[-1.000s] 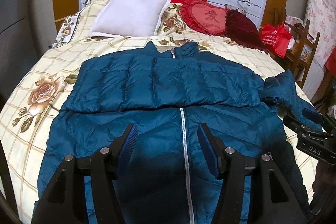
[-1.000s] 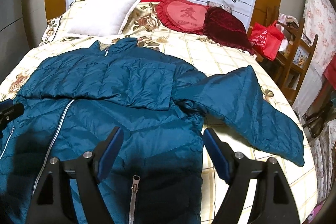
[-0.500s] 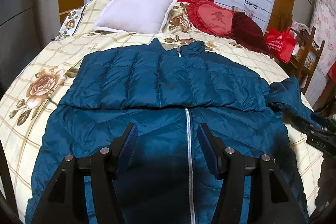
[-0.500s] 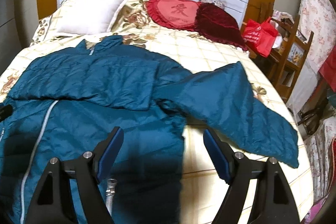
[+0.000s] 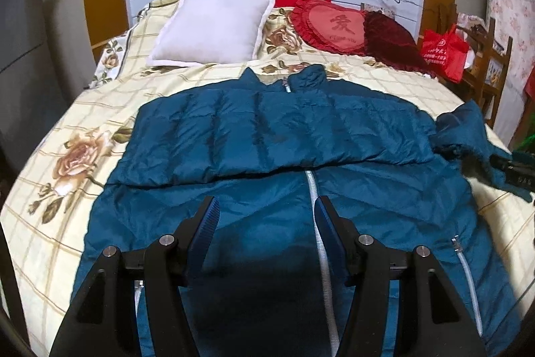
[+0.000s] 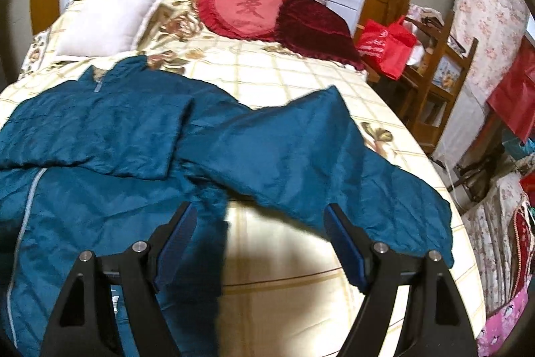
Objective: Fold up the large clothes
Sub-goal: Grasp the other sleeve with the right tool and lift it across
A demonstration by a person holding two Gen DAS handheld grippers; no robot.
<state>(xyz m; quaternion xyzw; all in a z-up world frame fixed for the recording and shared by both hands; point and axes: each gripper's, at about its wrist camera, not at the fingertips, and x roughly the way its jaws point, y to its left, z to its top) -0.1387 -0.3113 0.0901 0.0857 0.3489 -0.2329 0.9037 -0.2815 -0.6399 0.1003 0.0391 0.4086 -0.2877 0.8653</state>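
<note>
A large teal quilted jacket (image 5: 277,136) lies front up on the bed, zipper closed. Its left sleeve is folded across the chest; the other sleeve (image 6: 321,163) stretches out to the right over the bedspread. My left gripper (image 5: 265,213) hangs open above the lower front, near the zipper, with nothing between its blue pads. In the right wrist view my right gripper (image 6: 259,220) stands open above the jacket's right edge and the bare bedspread, just short of the outstretched sleeve. The right gripper's tip (image 5: 515,171) shows at the far right of the left wrist view.
The bed has a cream floral checked bedspread (image 5: 67,156). At the head lie a white pillow (image 5: 214,29), a red heart cushion (image 5: 331,26) and a dark red cushion (image 6: 314,26). A red bag (image 6: 384,46) and wooden shelves (image 6: 438,73) stand right of the bed.
My right gripper has shifted to the right, from over the jacket's body to its right edge near the outstretched sleeve. The left gripper has hardly moved. Both stay open.
</note>
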